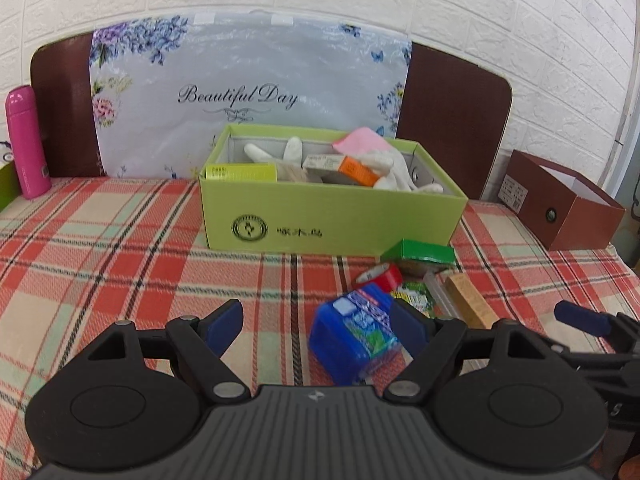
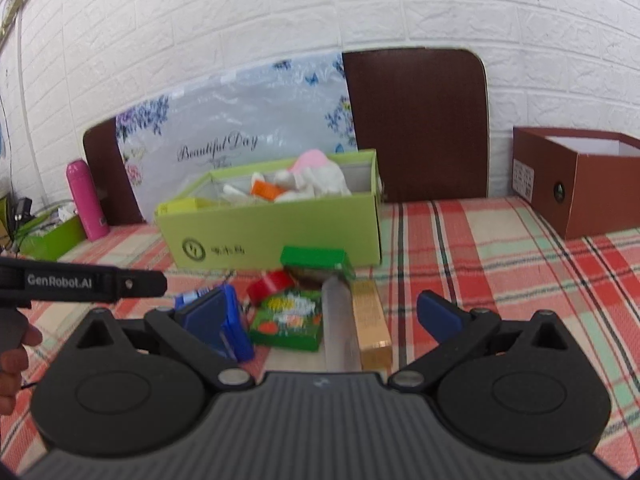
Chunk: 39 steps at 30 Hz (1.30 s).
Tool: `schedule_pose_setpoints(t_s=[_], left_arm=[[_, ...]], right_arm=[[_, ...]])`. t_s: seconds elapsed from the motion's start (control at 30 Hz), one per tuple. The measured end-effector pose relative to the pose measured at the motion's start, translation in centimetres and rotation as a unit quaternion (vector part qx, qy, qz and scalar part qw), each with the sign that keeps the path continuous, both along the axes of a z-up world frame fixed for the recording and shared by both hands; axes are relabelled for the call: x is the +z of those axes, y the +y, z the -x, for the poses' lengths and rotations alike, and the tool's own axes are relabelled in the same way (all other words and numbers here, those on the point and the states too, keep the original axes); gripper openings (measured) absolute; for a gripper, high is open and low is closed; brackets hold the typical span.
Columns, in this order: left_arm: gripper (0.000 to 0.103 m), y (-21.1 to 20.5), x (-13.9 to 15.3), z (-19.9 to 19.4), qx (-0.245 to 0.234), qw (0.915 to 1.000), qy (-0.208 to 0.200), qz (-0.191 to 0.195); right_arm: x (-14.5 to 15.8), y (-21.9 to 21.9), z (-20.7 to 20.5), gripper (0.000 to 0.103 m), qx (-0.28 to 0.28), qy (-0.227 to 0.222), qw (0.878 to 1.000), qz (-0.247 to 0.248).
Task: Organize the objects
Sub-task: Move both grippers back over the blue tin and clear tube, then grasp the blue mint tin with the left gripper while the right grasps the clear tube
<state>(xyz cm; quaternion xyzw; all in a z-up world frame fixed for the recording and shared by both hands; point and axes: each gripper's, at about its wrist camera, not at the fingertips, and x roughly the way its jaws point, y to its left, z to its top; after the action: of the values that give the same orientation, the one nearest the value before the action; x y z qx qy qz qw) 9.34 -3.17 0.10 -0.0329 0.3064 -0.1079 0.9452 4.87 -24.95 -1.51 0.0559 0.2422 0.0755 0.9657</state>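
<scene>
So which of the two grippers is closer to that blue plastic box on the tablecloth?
Left. The left gripper is open with the blue plastic box between its fingers, against one pad. The right gripper is open beside it, over the gold carton.

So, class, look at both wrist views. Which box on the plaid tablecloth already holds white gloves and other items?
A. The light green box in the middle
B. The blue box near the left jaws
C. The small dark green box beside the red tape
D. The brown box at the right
A: the light green box stands open, with the white gloves and small packages lying inside it.
</scene>
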Motion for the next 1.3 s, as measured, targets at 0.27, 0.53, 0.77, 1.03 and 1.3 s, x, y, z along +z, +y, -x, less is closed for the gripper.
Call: schedule_pose_setpoints(t_s=[0.27,0.53,0.77,1.03,1.3], left_arm=[[0.083,-0.9,-1.6,-0.1,0.0,0.9994,0.032,-0.014],[0.083,-1.0,-2.3,-0.4,-0.013,0.9989,0.045,0.01],[0.083,-2.5,-2.2,-2.6,-0.013,0.9979,0.055,0.032],[0.068,-2.7,-4.0,-3.8,-0.023,0.9963,0.074,0.036],[0.07,1.2,-3.9,-2.5,0.03,0.9955,0.074,0.052]], right_arm=[[-2.6,-0.1,1.0,0.103,-0.005,0.041,0.999,0.013],[-3.9,-0.7,1.1,0.103,-0.011,0.066,0.998,0.008],[-4.4,-0.4,1.0,0.103,-0.008,0.073,0.997,0.006],[-4.5,0.1,0.9,0.103,0.001,0.076,0.997,0.012],[-5.0,0.7,-0.9,0.102,0.006,0.082,0.996,0.023]])
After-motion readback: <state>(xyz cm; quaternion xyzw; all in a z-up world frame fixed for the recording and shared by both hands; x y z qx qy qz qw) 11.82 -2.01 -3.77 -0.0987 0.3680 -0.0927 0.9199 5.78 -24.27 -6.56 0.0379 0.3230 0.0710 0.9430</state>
